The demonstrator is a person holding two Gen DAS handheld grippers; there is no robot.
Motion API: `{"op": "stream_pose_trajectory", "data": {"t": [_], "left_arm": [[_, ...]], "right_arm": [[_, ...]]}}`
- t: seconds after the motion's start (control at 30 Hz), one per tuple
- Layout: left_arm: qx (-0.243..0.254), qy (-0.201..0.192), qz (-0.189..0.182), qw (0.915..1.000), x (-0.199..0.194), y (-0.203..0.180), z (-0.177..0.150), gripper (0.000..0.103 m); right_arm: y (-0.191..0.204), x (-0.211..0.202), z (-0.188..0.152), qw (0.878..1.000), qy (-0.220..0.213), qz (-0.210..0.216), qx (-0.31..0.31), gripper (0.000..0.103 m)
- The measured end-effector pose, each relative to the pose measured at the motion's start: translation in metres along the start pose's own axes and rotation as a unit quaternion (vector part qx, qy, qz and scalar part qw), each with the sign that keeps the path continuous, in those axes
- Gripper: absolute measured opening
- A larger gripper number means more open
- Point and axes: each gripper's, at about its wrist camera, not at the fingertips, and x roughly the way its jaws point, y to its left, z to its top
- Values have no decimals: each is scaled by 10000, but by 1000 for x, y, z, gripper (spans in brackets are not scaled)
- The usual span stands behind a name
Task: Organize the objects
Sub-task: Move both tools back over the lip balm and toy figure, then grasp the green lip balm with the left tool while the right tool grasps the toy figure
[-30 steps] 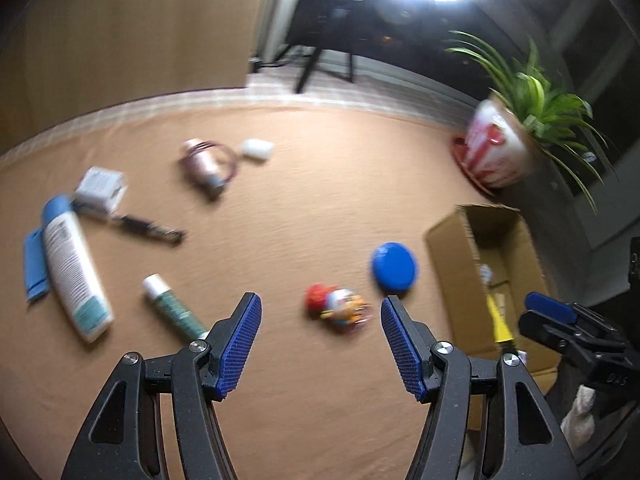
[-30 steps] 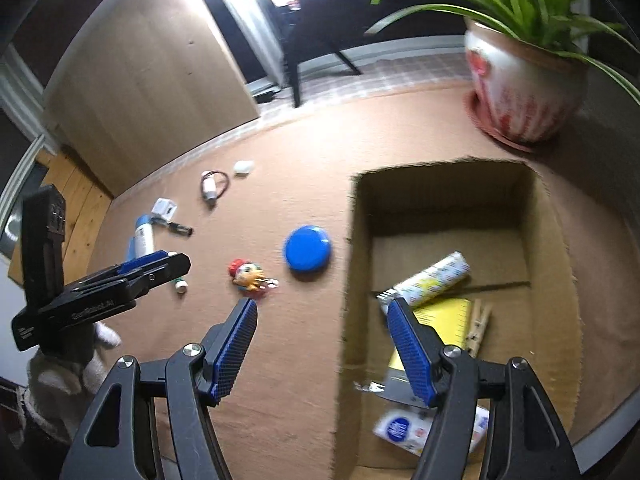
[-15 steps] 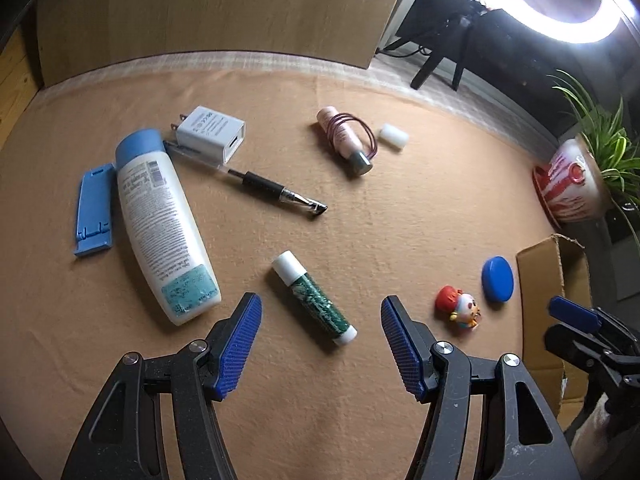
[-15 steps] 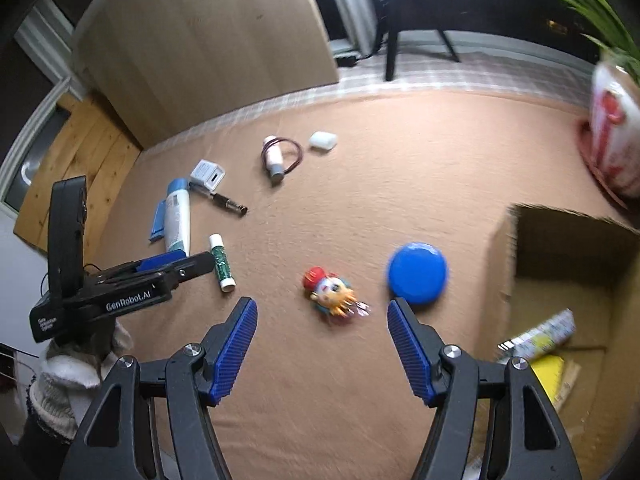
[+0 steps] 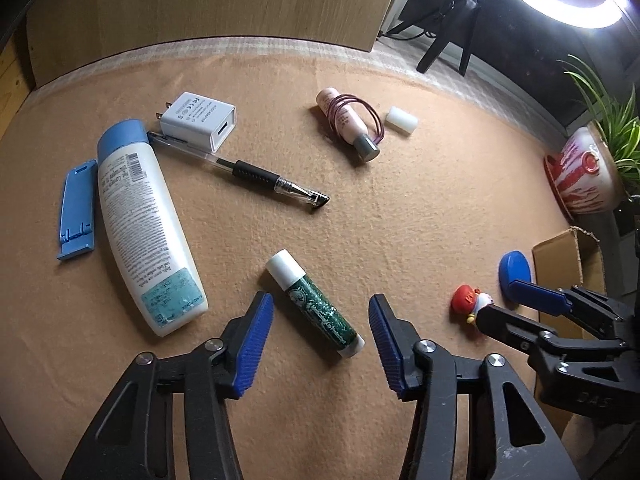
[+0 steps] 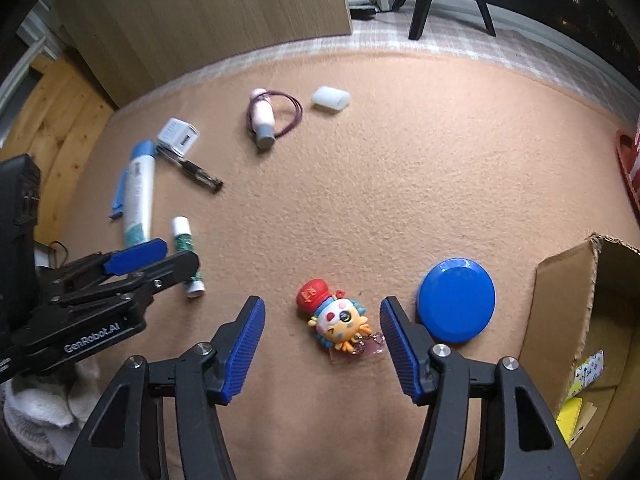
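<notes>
lying diagonally, green tube (image 5: 320, 307), white cap (image 5: 281, 269) upper-left

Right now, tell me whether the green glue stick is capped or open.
Capped. The green glue stick lies on its side on the tan cloth, a white cap covering one end; it sits apart from the white bottle.

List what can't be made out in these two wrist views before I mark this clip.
- Cardboard box: right wrist view, cut off by the frame edge; most of its contents are unseen.
- Bottle label: left wrist view, print too small to read.
- Plant pot: left wrist view, partly cut by the edge.
- Toy figure: left wrist view, partly behind the right gripper.
</notes>
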Motion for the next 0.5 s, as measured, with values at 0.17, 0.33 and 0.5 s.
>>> {"op": "stream_pose_trajectory", "data": {"t": [0.17, 0.33, 0.5], "left_arm": [[69, 87, 78, 9999, 11, -6, 1, 44], [229, 16, 179, 9996, 13, -13, 0, 38], [392, -28, 247, 9989, 13, -15, -3, 21]], "right_arm": [[1, 10, 1, 9998, 139, -125, -75, 50], [1, 18, -1, 9994, 263, -203, -104, 40], [3, 18, -6, 9992, 250, -272, -130, 35]]}}
